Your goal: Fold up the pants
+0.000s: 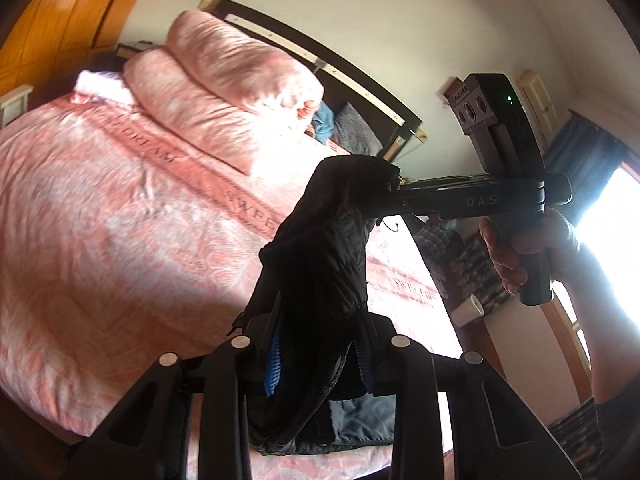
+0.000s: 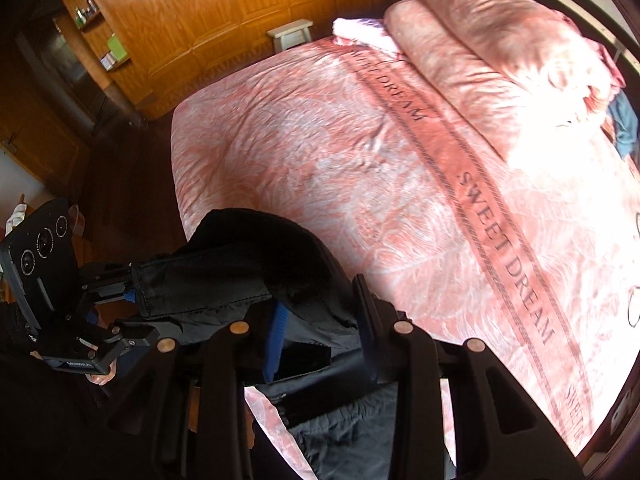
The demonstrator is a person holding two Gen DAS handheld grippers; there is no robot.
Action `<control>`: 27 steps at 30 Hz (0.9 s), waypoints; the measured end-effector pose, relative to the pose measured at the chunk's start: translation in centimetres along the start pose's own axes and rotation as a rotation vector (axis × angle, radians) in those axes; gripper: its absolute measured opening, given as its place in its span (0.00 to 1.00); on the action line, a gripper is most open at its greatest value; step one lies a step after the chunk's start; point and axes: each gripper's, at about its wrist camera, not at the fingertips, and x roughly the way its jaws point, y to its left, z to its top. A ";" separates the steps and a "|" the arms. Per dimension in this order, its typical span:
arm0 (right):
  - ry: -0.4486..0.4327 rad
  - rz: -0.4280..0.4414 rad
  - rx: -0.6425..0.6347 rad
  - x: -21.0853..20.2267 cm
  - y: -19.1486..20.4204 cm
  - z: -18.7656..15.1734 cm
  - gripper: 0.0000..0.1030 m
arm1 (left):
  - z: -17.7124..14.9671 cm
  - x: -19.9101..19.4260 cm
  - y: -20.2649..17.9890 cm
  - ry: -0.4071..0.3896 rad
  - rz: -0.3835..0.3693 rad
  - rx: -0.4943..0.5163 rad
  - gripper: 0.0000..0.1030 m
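Black pants (image 1: 324,256) hang in the air above the pink bed, held at one end by both grippers. My left gripper (image 1: 320,356) is shut on the cloth, which bunches between its blue-padded fingers. My right gripper (image 2: 320,344) is shut on the same edge of the pants (image 2: 256,272). In the left wrist view the right gripper (image 1: 390,190) grips the cloth's upper end. In the right wrist view the left gripper (image 2: 134,306) pinches the cloth at the left. The rest of the pants (image 2: 352,432) hangs down onto the bed below.
The bed (image 2: 340,152) has a pink "SWEET DREAM" cover and a folded pink quilt (image 1: 224,92) at its head. A wooden wardrobe (image 2: 208,8) and a white stool (image 2: 290,32) stand beyond. A white cup (image 1: 468,310) and a bright window (image 1: 616,220) are at the right.
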 end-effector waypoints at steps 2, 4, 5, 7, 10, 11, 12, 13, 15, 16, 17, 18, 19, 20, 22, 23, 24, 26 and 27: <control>-0.013 -0.009 0.014 -1.0 -0.4 -1.1 0.30 | 0.0 0.2 -1.2 0.004 -0.008 0.027 0.29; -0.023 -0.018 0.026 -1.9 -0.9 -2.1 0.30 | 0.0 0.5 -2.5 0.012 -0.017 0.054 0.29; -0.029 -0.025 0.035 -2.4 -1.2 -2.7 0.30 | -0.1 0.6 -3.0 0.015 -0.021 0.063 0.29; -0.037 -0.034 0.048 -3.2 -1.6 -3.8 0.30 | -0.2 0.9 -4.2 0.023 -0.031 0.088 0.29; -0.052 -0.048 0.073 -4.4 -2.4 -5.5 0.30 | -0.5 1.5 -5.8 0.036 -0.046 0.119 0.29; -0.056 -0.051 0.081 -4.6 -2.7 -6.0 0.30 | -0.7 1.6 -6.4 0.041 -0.051 0.127 0.29; -0.061 -0.055 0.093 -4.9 -3.0 -6.7 0.30 | -0.8 1.9 -6.9 0.046 -0.056 0.134 0.29; -0.065 -0.060 0.101 -5.1 -3.3 -7.3 0.30 | -1.0 2.2 -7.5 0.053 -0.060 0.144 0.29; -0.072 -0.066 0.120 -5.8 -4.0 -8.7 0.30 | -1.3 2.7 -8.5 0.065 -0.067 0.163 0.29; -0.074 -0.069 0.126 -6.0 -4.2 -9.2 0.29 | -1.4 3.0 -9.0 0.073 -0.071 0.176 0.29; -0.078 -0.072 0.136 -6.3 -4.5 -9.9 0.29 | -1.6 3.2 -9.5 0.077 -0.074 0.185 0.29; -0.079 -0.077 0.142 -6.5 -4.7 -10.4 0.29 | -1.8 3.5 -10.1 0.085 -0.078 0.199 0.29; -0.079 -0.082 0.148 -6.7 -4.9 -11.0 0.29 | -2.0 3.8 -10.6 0.092 -0.082 0.209 0.29; -0.081 -0.085 0.158 -6.9 -5.3 -11.8 0.29 | -2.2 4.1 -11.0 0.097 -0.085 0.215 0.29; -0.087 -0.088 0.175 -7.3 -5.9 -13.0 0.29 | -2.7 4.7 -12.0 0.111 -0.093 0.236 0.29; -0.089 -0.089 0.183 -7.4 -6.2 -13.7 0.29 | -3.0 5.0 -12.5 0.117 -0.097 0.244 0.29; -0.090 -0.092 0.192 -7.6 -6.5 -14.4 0.29 | -3.3 5.4 -13.1 0.126 -0.100 0.258 0.29; -0.093 -0.099 0.210 -7.9 -7.2 -16.0 0.29 | -3.8 6.1 -14.0 0.139 -0.105 0.278 0.29; -0.095 -0.100 0.216 -7.9 -7.5 -16.5 0.29 | -4.1 6.5 -14.4 0.146 -0.107 0.288 0.29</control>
